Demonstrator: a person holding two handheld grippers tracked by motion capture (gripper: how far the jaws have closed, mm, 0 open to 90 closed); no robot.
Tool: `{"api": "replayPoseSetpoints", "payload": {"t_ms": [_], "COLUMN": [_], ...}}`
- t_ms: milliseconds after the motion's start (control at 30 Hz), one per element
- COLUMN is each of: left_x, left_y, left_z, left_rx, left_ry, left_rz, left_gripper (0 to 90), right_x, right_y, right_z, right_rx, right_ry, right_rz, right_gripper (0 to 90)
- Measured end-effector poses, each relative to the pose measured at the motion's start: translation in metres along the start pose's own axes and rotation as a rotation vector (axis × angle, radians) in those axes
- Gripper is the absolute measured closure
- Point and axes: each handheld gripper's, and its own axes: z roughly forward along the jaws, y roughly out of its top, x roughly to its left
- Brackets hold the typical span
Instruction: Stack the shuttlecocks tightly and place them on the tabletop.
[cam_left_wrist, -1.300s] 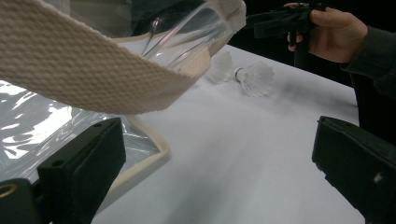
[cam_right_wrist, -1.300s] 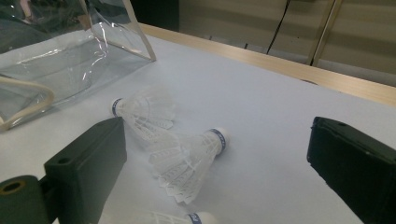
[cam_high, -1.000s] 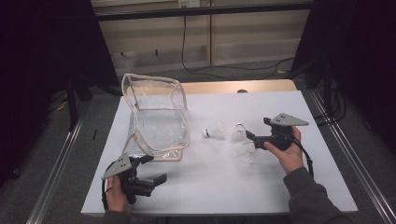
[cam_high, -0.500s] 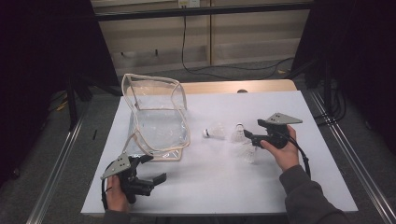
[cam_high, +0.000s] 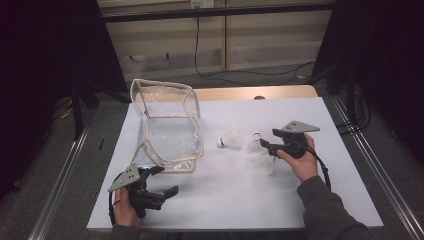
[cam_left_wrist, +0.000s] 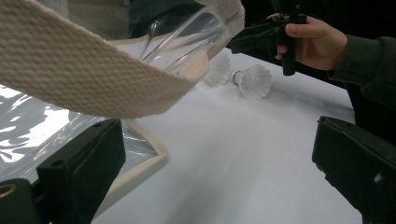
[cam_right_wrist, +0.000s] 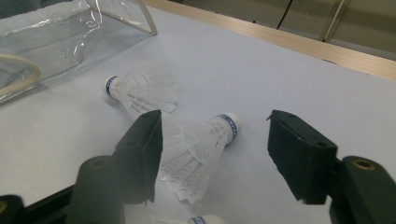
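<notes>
Right gripper (cam_right_wrist: 212, 154) (jaws wide, empty) straddles 1 shuttlecock (cam_right_wrist: 198, 147): close gently on the cork. Left gripper (cam_left_wrist: 219, 172) open, empty, beside bag (cam_high: 167, 125).

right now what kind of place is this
Probably a lab set-up for recording demonstrations, not a home: a white-covered table ringed by black curtains, cables trailing on the floor, and hand-held black tongs near white feathered shuttlecocks.

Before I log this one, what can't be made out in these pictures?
- Third shuttlecock: right gripper view, cut off by the bottom edge, only its cork tip shows.
- Clear bag interior: left gripper view, its woven strap and glare hide the contents.
- Shuttlecocks near the right gripper: high view, too small and pale to count.
</notes>
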Motion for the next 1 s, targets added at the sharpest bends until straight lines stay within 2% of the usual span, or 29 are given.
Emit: {"api": "replayPoseSetpoints", "payload": {"t_ms": [233, 600, 1000], "left_x": [0.0001, 0.0003, 0.0003], "left_y": [0.0005, -0.0003, -0.0003], "left_z": [-0.0008, 0.0009, 0.0007], "left_rx": [-0.005, 0.001, 0.0], "left_ry": [0.0, -0.007, -0.008], "left_rz": [0.003, 0.001, 0.001], "left_gripper": [2.8, 2.8, 2.8], "right_x": [0.0016, 0.0037, 0.0046], "right_y": [-0.0001, -0.0005, -0.0002], "right_z": [0.005, 0.0077, 0.0095], "right_rx": [0.016, 0.025, 0.027], "right_ry": [0.011, 0.022, 0.037], "right_rz": [-0.019, -0.026, -0.034], "right_gripper": [45.5, 48.2, 56.9]}}
